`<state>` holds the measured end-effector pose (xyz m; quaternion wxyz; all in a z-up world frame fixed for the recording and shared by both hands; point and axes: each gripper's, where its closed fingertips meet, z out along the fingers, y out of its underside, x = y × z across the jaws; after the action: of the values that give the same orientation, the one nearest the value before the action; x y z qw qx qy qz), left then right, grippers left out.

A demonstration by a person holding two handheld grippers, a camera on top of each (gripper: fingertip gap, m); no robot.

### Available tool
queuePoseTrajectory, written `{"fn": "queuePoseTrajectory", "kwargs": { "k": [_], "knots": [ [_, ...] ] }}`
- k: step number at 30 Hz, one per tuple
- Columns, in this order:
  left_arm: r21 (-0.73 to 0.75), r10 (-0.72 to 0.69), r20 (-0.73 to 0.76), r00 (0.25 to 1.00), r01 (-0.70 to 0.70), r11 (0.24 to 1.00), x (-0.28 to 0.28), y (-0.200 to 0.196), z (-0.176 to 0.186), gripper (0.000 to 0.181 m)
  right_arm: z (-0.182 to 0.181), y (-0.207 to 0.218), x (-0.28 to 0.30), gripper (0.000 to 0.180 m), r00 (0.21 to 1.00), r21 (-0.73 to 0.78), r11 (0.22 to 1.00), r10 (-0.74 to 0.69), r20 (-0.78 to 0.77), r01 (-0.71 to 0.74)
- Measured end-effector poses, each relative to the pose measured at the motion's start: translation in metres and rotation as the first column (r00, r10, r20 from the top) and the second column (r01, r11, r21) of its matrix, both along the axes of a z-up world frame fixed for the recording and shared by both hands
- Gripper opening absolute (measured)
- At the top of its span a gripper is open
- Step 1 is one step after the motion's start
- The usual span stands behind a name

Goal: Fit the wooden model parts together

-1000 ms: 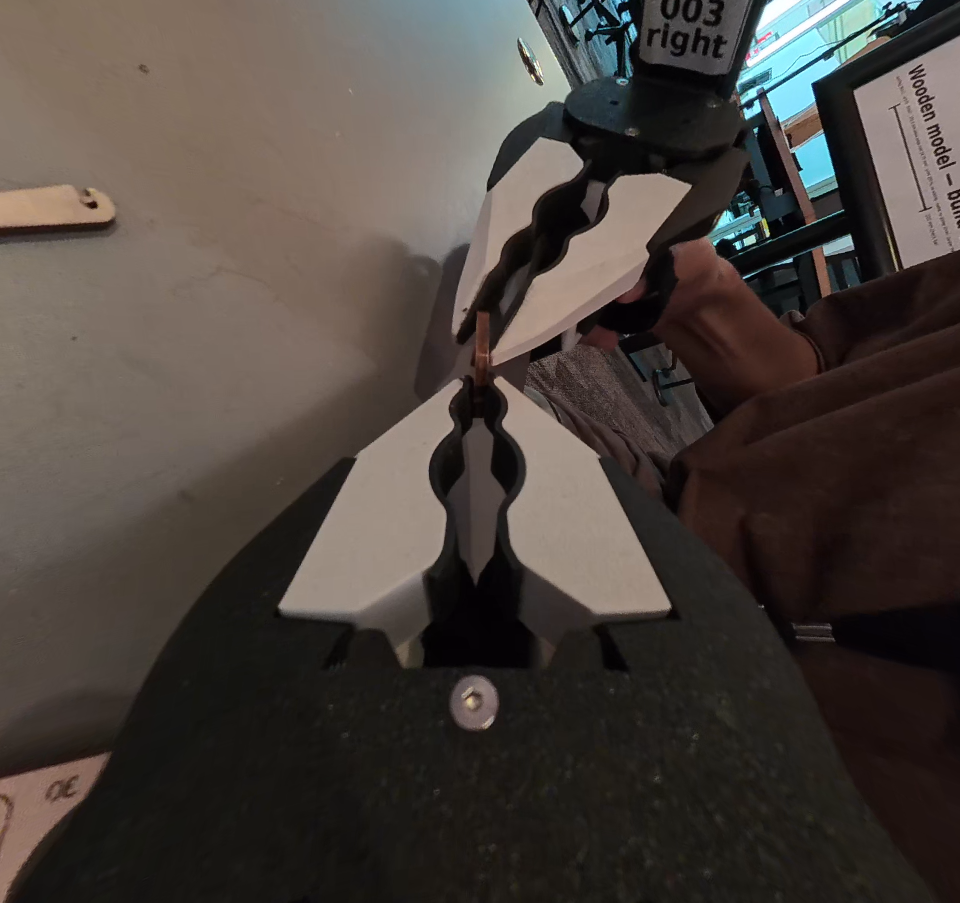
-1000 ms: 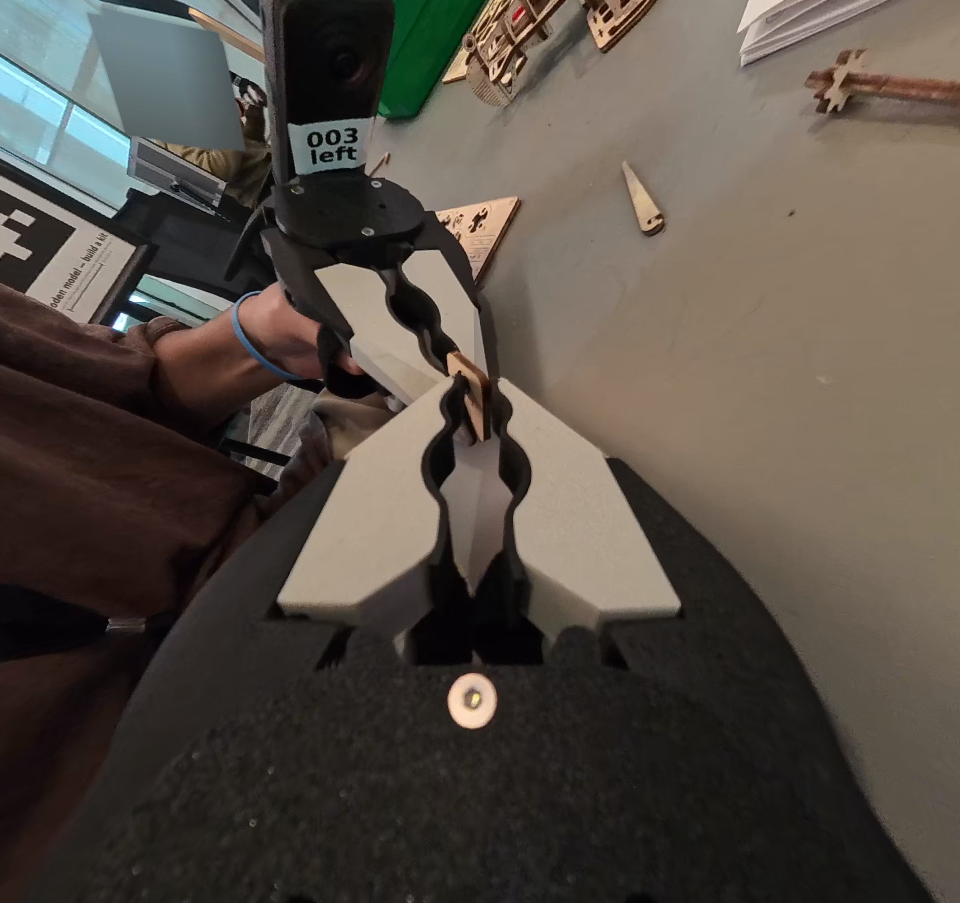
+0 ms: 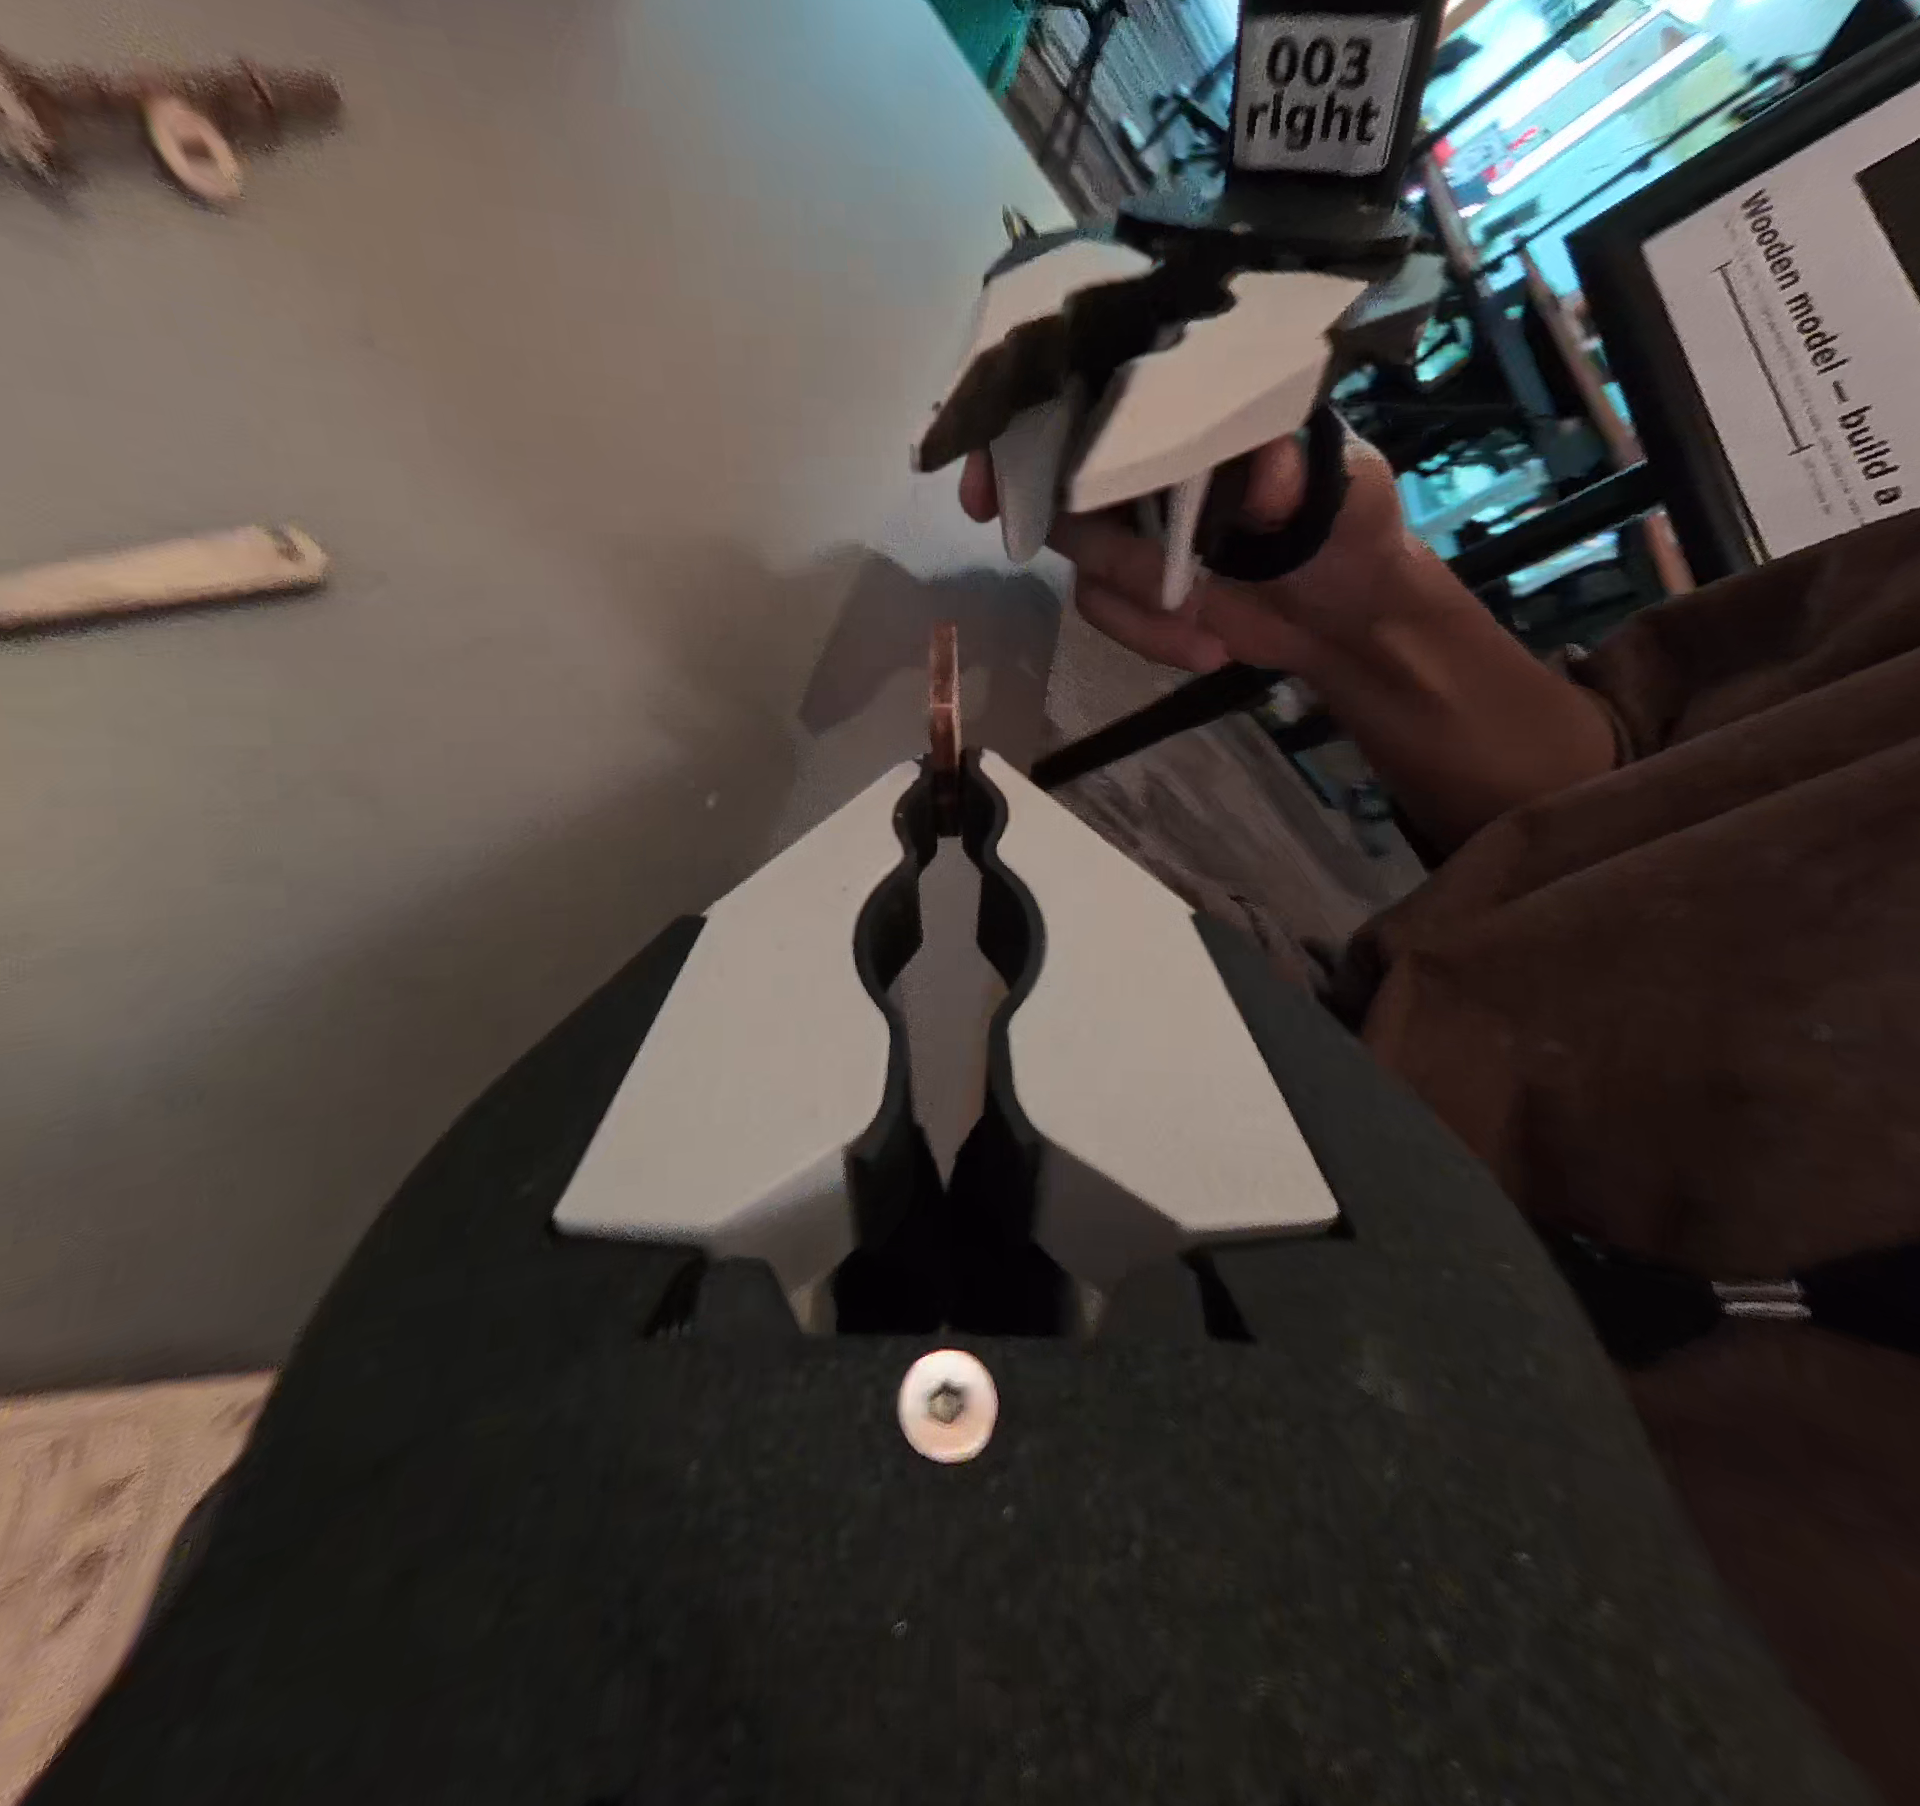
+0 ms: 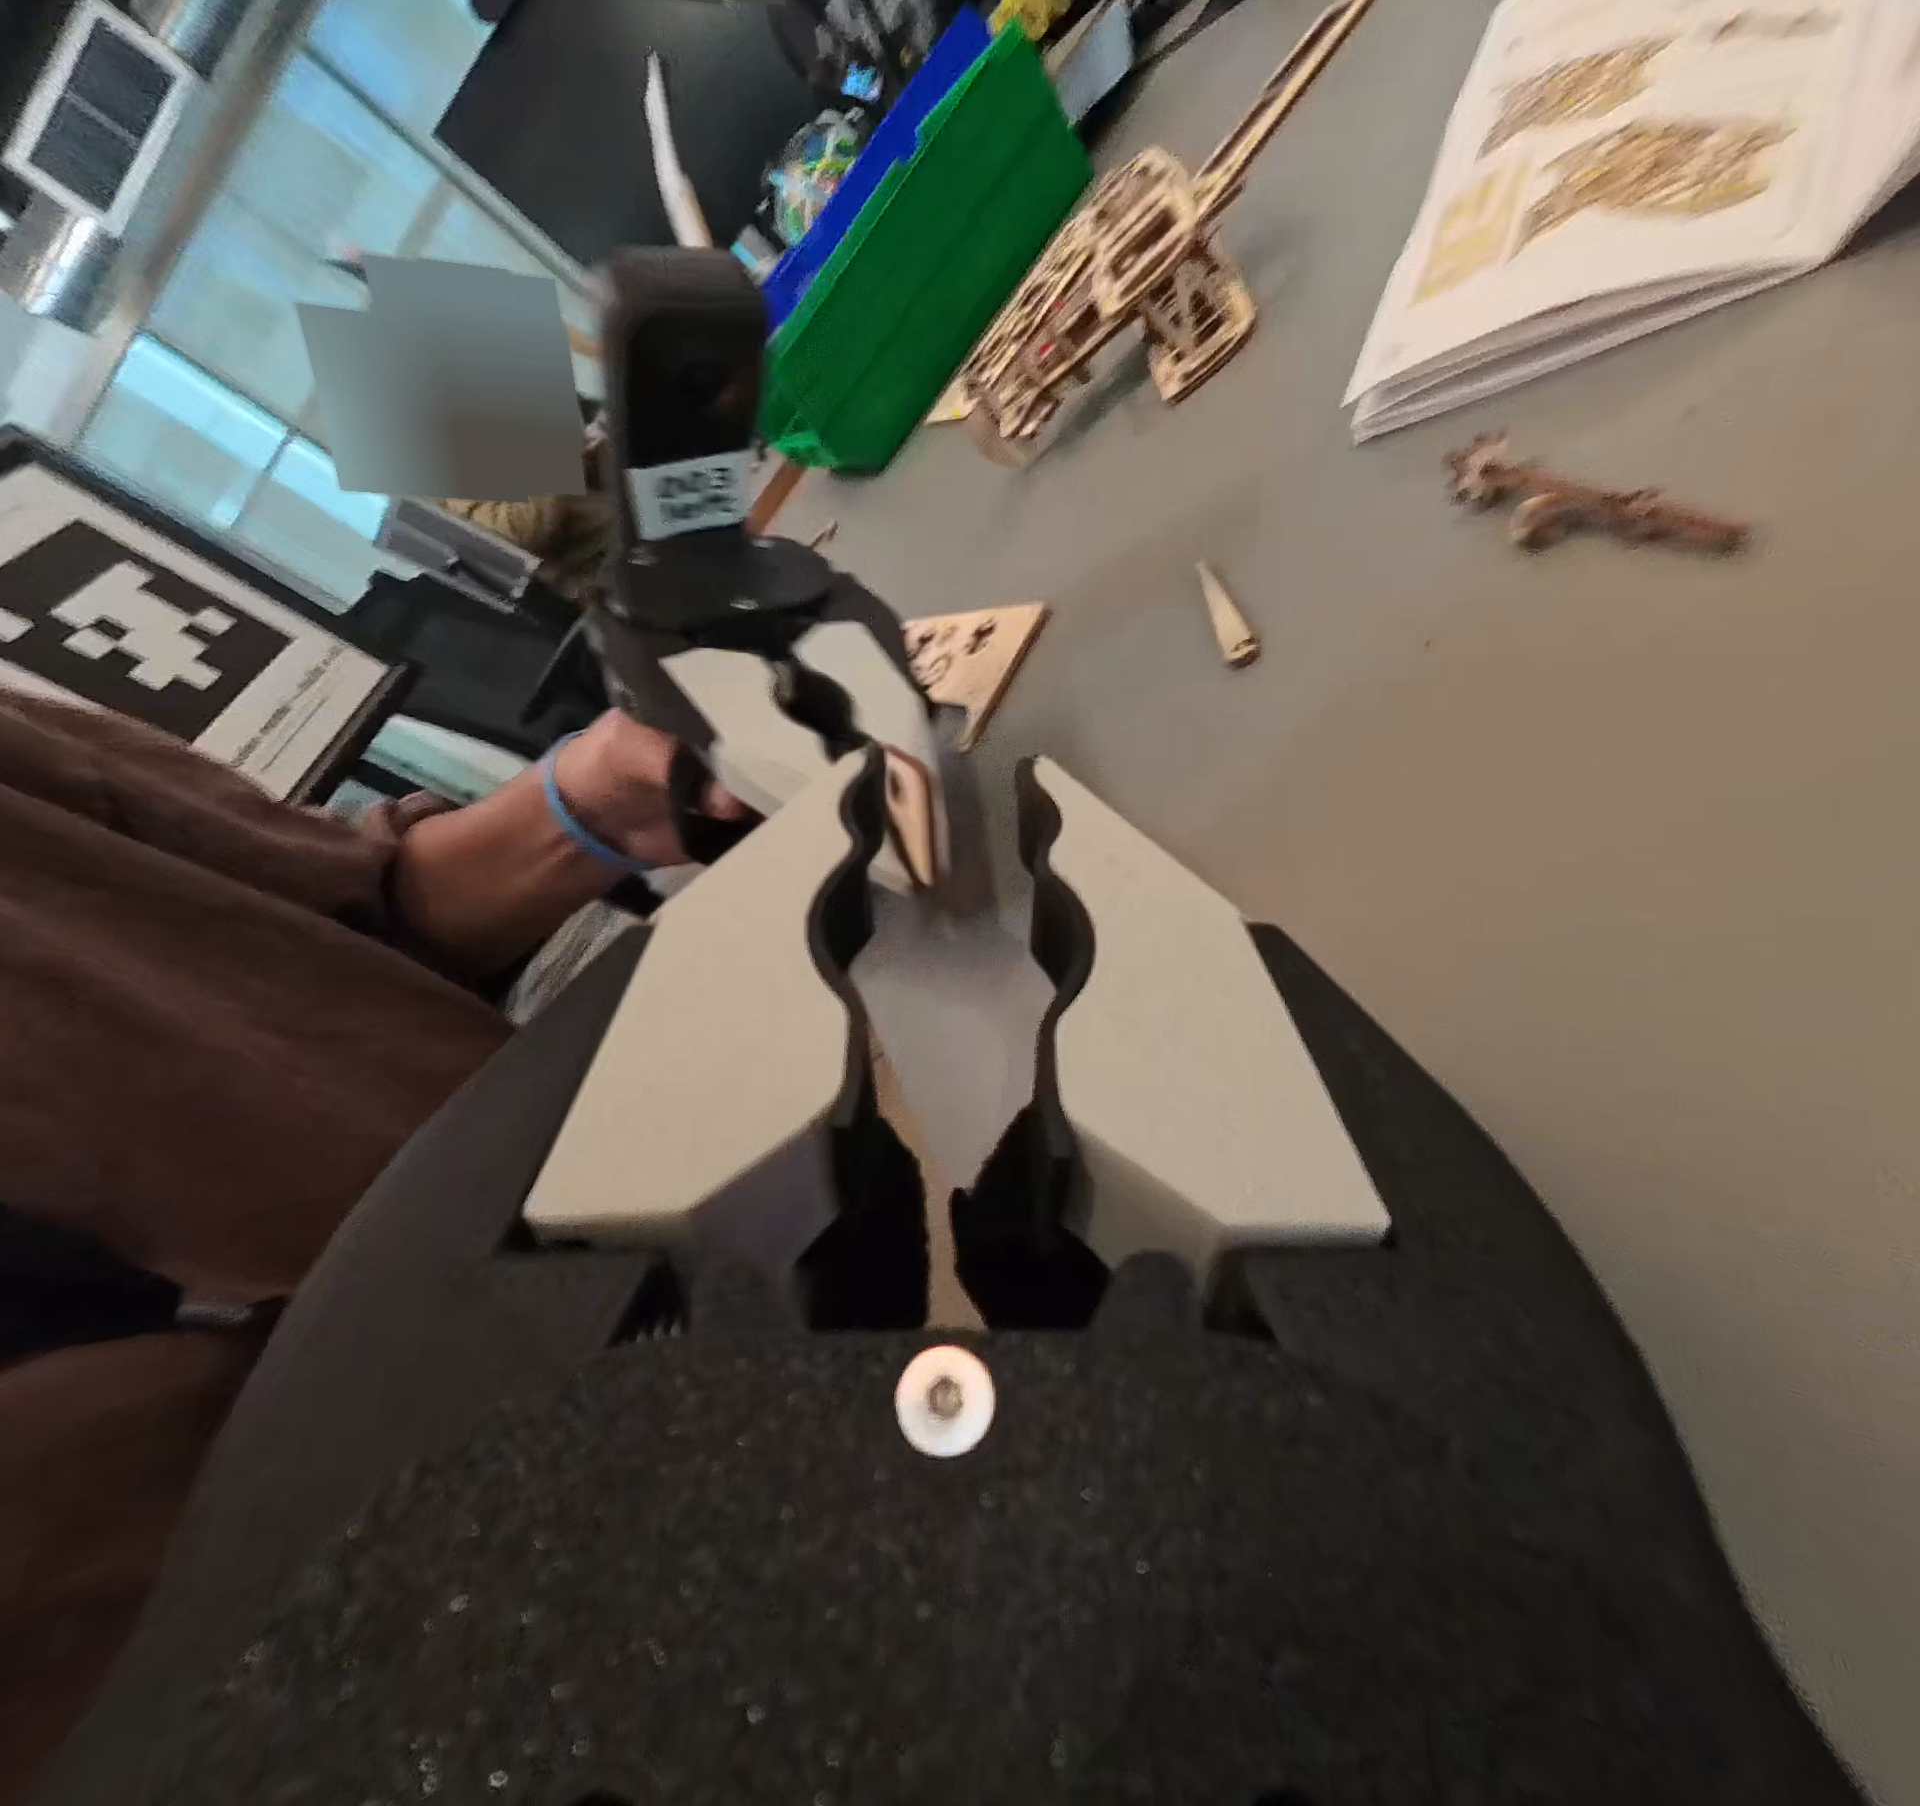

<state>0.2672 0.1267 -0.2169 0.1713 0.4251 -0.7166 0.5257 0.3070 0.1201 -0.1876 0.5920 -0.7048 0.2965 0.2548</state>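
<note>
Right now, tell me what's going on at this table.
A person is working two handheld grippers over a grey table. The left gripper is shut on a small flat wooden piece, held up off the table. The right gripper is open and empty, a little apart from it. A partly built wooden model, loose wooden parts and an open booklet lie farther off.

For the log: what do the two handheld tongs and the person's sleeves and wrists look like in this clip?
Both tongs, left and right, share one build: a black grainy body, a silver centre screw, and two pale grey wedge fingers with wavy black inner edges. Each carries a black camera post with a white sticker. Sleeves are brown; a blue band circles the left wrist.
</note>
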Motion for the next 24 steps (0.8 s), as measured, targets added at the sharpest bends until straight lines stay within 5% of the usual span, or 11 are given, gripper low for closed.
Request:
{"fn": "queuePoseTrajectory", "kwargs": {
  "k": [3,5,7,10,13,18,24],
  "knots": [
    [0.193,0.086,0.214,0.973,-0.129,0.973,0.013,0.043,0.019,0.001,-0.013,-0.014,0.021,0.019,0.993,-0.102,0.989,-0.106,0.055,0.111],
    [0.397,0.132,0.356,0.925,-0.278,0.875,0.017,0.102,0.022,0.001,-0.02,-0.02,0.027,0.019,0.986,-0.157,0.976,-0.138,0.092,0.151],
    [0.601,0.137,0.487,0.863,-0.445,0.664,0.014,0.182,0.02,0.0,-0.022,-0.022,0.03,0.017,0.983,-0.181,0.969,-0.152,0.108,0.169],
    [0.805,-0.041,0.57,0.821,-0.547,0.231,-0.007,0.304,0.013,0.001,-0.024,-0.017,0.027,0.016,0.983,-0.19,0.968,-0.144,0.11,0.163],
    [0.859,-0.244,0.49,0.837,-0.511,-0.032,-0.025,0.378,-0.001,0.001,-0.029,-0.009,0.021,0.015,0.986,-0.215,0.967,-0.114,0.118,0.137],
    [0.91,-0.337,0.363,0.869,-0.408,-0.072,-0.023,0.416,-0.026,0.001,-0.034,0.001,0.01,0.014,0.988,-0.253,0.962,-0.068,0.138,0.101],
    [0.954,-0.256,0.253,0.933,-0.285,-0.094,-0.009,0.446,-0.041,0.003,-0.033,-0.001,0.01,0.013,0.99,-0.237,0.965,-0.089,0.107,0.112]
  ]
}}
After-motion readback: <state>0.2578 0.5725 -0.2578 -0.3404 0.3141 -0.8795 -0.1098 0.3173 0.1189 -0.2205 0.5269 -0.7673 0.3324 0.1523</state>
